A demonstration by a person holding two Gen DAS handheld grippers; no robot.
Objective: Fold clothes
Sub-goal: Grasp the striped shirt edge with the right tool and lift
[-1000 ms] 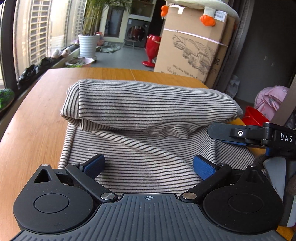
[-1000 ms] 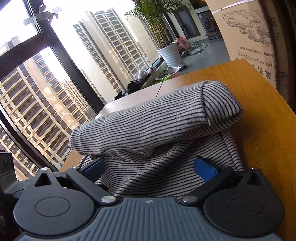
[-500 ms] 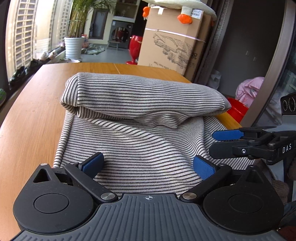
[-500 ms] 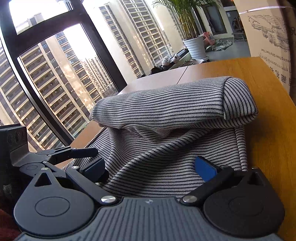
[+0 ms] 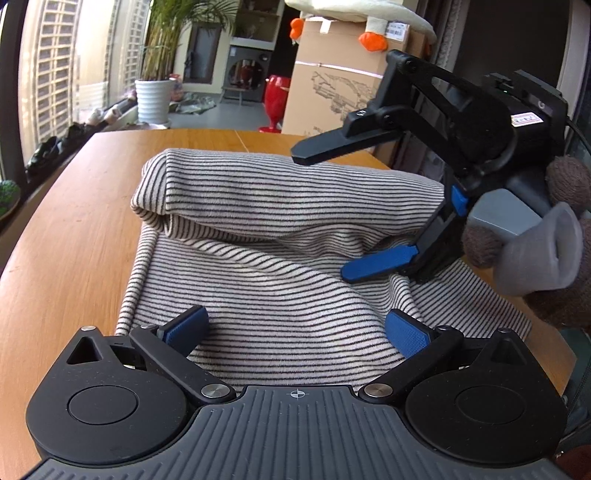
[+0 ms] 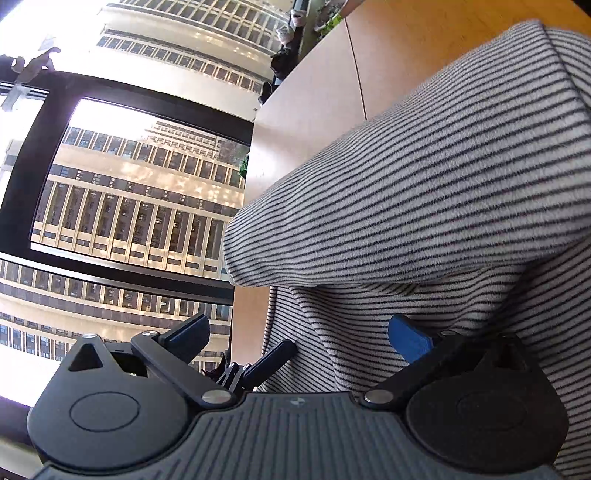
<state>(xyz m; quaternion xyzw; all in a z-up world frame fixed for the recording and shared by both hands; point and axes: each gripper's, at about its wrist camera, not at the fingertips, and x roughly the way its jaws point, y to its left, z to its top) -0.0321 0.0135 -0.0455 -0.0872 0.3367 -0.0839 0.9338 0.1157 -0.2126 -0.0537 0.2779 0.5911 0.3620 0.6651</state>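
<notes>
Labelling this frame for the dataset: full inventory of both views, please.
striped garment: 1, grey-white with dark stripes, partly folded on the table
table: 1, orange-brown wood, under the garment
cardboard box: 1, brown, beyond the table's far edge
plush toy: 1, cream with orange parts, on the box
potted plant: 1, green in a white pot, by the window
red vase: 1, on the floor behind the table
left gripper: black, blue pads, open over the garment's near edge
right gripper: black, blue pads, open around the fold's right end
hand: 1, brown glove, holding the right gripper
</notes>
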